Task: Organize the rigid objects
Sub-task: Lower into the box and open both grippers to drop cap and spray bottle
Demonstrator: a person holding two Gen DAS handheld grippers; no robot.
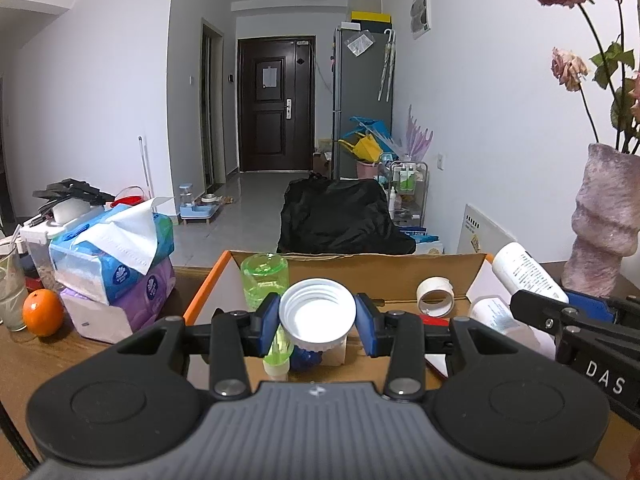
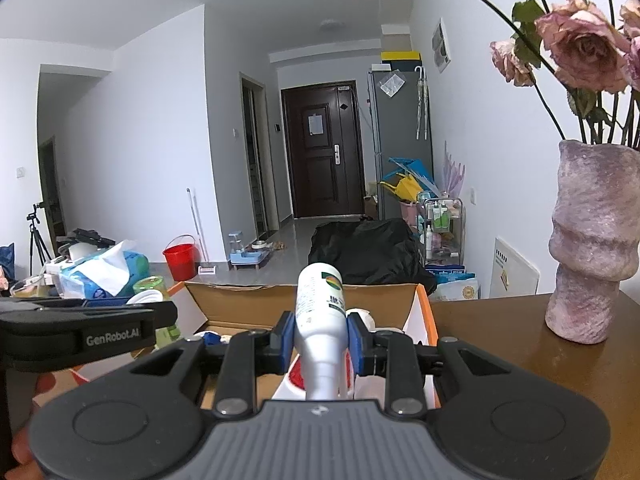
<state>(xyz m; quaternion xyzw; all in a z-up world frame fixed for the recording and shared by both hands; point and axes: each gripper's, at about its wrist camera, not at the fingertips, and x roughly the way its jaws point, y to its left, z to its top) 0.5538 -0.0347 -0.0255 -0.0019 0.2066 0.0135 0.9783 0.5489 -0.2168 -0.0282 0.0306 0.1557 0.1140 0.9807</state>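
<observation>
The left claw (image 1: 317,317) is clamped on a white screw cap (image 1: 317,312), its blue pads pressing the cap's rim from either side, with the threaded inside of the cap facing the camera. It is held above an open cardboard box (image 1: 360,270) with an orange outer edge, which sits on the wooden counter (image 1: 48,356).

Inside the box, behind and below the cap, stands a clear green bottle (image 1: 265,282), upright against the far-left wall. A roll of white tape (image 1: 435,295) stands on edge toward the right of the box, and a white bottle with printed text (image 1: 494,314) lies near the right side. Something blue sits directly under the cap, too hidden to name.

The right claw (image 2: 320,338) is closed tight around a white plastic bottle (image 2: 320,304), gripping it by the shoulder; the neck points back toward the camera and the base, with a green-and-orange label, tilts up and away over the box (image 2: 304,300). From the left wrist view, the same bottle (image 1: 528,270) shows at the right edge, angled up-left out of the right claw.

Left of the box, a stack of tissue packs (image 1: 116,268) lies with one sheet pulled out, and an orange (image 1: 43,312) rests on the counter just beside it. At the right, a pink textured vase (image 2: 592,240) of dried roses (image 2: 584,48) stands on the counter, well apart from the box.
</observation>
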